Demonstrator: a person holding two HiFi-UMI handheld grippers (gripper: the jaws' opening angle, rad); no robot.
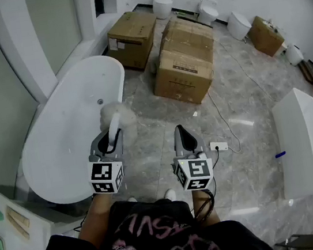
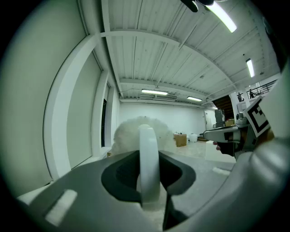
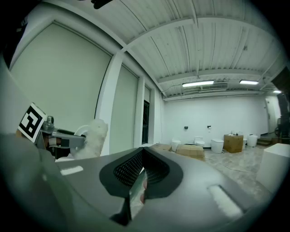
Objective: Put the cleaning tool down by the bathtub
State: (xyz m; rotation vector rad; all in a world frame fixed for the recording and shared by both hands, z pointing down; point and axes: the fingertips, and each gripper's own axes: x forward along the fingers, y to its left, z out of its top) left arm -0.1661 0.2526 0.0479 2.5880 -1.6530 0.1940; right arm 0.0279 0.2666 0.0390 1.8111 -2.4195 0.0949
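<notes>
The left gripper (image 1: 111,141) is clamped on the white handle (image 2: 148,156) of the duster (image 1: 116,114); in the left gripper view the handle stands upright between the two jaws, with the fluffy white head rising just behind them. From the head view the duster is held in the air, its head over the right rim of the tub (image 1: 68,137) where the rim meets the floor (image 1: 245,96) — it does not rest on either. The right gripper (image 1: 182,135) hovers just to the right of the left one, near it but apart; its jaws are drawn together with nothing between them, and its own view shows the left gripper and the duster head off to its left. A power strip (image 1: 218,146) lies on the floor close by the right gripper, a cable running off from it; beyond stand cardboard boxes (image 1: 185,59), and toilets (image 1: 162,4) along the far wall.
</notes>
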